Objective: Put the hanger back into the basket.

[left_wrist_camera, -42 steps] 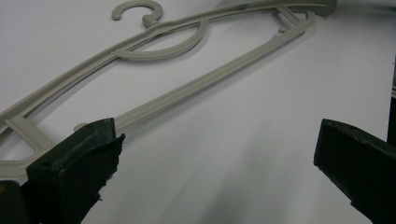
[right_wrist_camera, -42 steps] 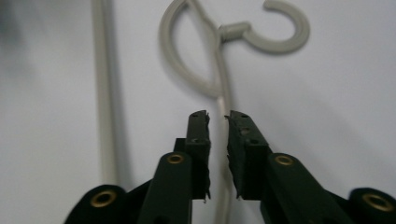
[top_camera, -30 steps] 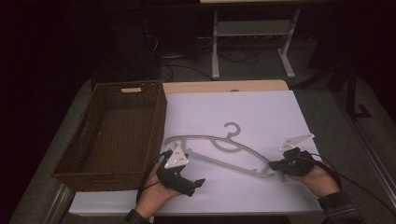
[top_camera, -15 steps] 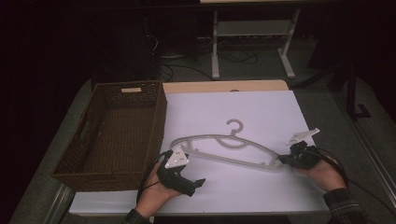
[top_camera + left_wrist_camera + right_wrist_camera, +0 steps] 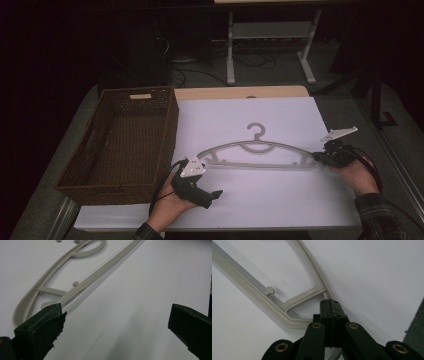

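- Your right tool [image 5: 320,157] is pressed together on the right-hand end of the pale grey plastic clothes hanger [image 5: 255,155]; in the right gripper view the jaws [image 5: 331,308] meet with the hanger's curved end [image 5: 294,323] running under them, so you are pinching the hanger there.
- The hanger lies flat on the white tabletop [image 5: 280,200], about midway between the near and far edges, hook [image 5: 256,131] pointing to the far edge.
- Its long axis runs left to right, roughly parallel to the near edge, from your right tool toward your left one.
- Your left tool [image 5: 212,195] rests near the near edge with its jaws spread wide and nothing between them; in the left gripper view the hanger's left end [image 5: 37,300] lies just ahead of and beside the left jaw, not touching it.
- The dark brown woven wicker basket [image 5: 150,95] stands at the left edge of the tabletop, empty, just beyond your left hand [image 5: 165,210].
- Judging from this, the hanger's free left end is the one nearer your left hand, and any shift toward the basket goes along the hanger's own length.
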The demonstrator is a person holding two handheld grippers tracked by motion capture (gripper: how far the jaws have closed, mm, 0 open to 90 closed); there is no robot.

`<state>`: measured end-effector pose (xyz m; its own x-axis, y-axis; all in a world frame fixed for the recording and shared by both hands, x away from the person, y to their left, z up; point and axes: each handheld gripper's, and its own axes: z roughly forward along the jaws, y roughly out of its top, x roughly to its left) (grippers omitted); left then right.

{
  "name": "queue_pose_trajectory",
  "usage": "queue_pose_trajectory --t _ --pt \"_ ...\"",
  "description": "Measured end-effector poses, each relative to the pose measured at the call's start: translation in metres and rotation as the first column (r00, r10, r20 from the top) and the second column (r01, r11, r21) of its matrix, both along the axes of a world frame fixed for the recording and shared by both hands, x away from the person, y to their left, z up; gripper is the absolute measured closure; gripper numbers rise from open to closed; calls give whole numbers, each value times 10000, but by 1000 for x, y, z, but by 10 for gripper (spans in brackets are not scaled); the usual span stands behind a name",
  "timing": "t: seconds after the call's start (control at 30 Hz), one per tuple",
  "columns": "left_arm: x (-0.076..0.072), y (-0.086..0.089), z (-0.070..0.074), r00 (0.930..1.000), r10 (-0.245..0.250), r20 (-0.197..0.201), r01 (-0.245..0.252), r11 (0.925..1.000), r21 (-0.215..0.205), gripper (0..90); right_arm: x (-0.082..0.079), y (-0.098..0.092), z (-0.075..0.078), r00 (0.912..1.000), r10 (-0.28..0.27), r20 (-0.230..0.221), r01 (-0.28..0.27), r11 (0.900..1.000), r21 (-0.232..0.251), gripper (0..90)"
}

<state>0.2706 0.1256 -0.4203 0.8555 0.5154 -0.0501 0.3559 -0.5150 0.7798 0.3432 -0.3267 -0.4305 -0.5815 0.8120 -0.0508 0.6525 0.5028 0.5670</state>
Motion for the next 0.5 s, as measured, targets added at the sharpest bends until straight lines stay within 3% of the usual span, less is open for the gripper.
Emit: queue_pose_trajectory --t 0.1,0.2,0.33,0.37,0.4,0.5 --pt "4 -5 3 10000 -49 -68 49 10000 41 0 6 0 0 9999 -132 63 132 9998 -142 895" --pt "11 -10 8 9998 -28 -175 28 10000 27 0 4 0 3 10000 4 91 -7 9991 415 885" --pt "24 -14 13 9994 -25 -346 26 10000 25 53 -3 2 11 9995 172 250 -201 9925 1205 758" --pt "28 -16 14 9994 -12 -348 14 10000 57 70 -6 3 14 9989 281 369 -334 9876 1537 661" --pt "32 -17 15 9994 22 -331 -20 10000 47 70 -6 3 14 9989 281 369 -334 9876 1537 661" --pt "43 -21 17 9994 175 -298 -171 9998 132 135 -12 6 17 9978 343 574 -442 9823 1818 524"
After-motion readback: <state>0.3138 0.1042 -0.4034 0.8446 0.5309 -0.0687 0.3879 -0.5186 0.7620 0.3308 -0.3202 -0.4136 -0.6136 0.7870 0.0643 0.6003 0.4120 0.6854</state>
